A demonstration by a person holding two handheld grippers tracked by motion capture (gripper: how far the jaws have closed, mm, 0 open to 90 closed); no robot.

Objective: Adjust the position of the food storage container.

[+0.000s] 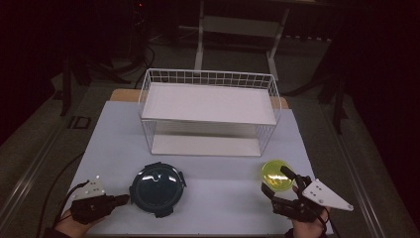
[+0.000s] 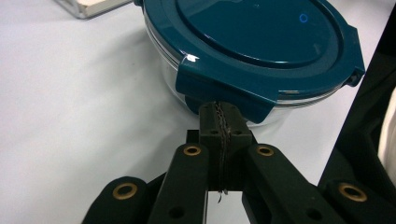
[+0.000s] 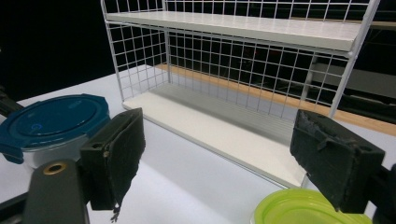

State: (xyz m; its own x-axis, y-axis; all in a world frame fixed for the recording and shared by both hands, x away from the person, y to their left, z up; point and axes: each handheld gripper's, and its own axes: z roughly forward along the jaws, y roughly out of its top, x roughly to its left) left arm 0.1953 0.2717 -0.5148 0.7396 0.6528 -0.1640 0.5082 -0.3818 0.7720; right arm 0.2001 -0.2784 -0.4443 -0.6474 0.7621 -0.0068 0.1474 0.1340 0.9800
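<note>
A round container with a dark teal clip lid (image 1: 157, 186) stands on the white table at the front left; its lid and glass body (image 2: 261, 42) show close up in the left gripper view. My left gripper (image 1: 123, 199) is shut, its tips (image 2: 223, 122) right at a lid clip (image 2: 224, 88), nothing between them. A yellow-green lidded bowl (image 1: 276, 174) sits at the front right. My right gripper (image 1: 279, 181) stands open at its near side, the bowl's lid (image 3: 303, 210) low between the pads (image 3: 120, 154).
A white wire shelf rack (image 1: 209, 110) with two white boards stands across the middle back of the table (image 1: 218, 198); its lower board (image 3: 219, 130) lies just beyond the right gripper. The table's front edge is close to both hands. Dark floor and frame legs lie behind.
</note>
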